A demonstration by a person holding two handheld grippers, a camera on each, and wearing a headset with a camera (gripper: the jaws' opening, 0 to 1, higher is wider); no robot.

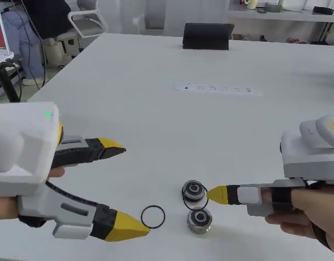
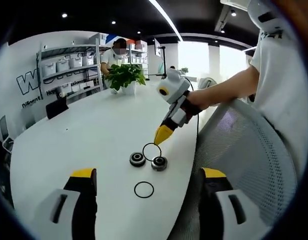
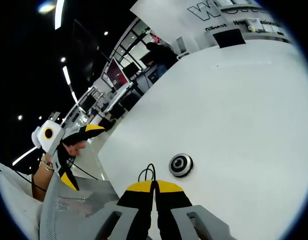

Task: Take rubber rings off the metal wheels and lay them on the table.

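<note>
Two metal wheels lie near the table's front edge, one [image 1: 194,190] just behind the other [image 1: 200,218]. A black rubber ring [image 1: 153,216] lies flat on the table to their left. My right gripper [image 1: 213,194] comes in from the right with its jaws shut on a second rubber ring [image 2: 143,151], held just above and between the wheels. That ring's loop [image 3: 148,172] pokes up from the shut tips, with one wheel [image 3: 181,165] beside it. My left gripper [image 1: 126,187] hangs wide open left of the loose ring, nothing between its fingers.
A white power strip [image 1: 218,88] lies mid-table and a black case [image 1: 208,36] stands at the far edge. An office chair [image 1: 85,24] is at the back left. A mesh chair back [image 2: 234,165] sits close to the table's near edge. A potted plant [image 2: 124,76] stands far down the table.
</note>
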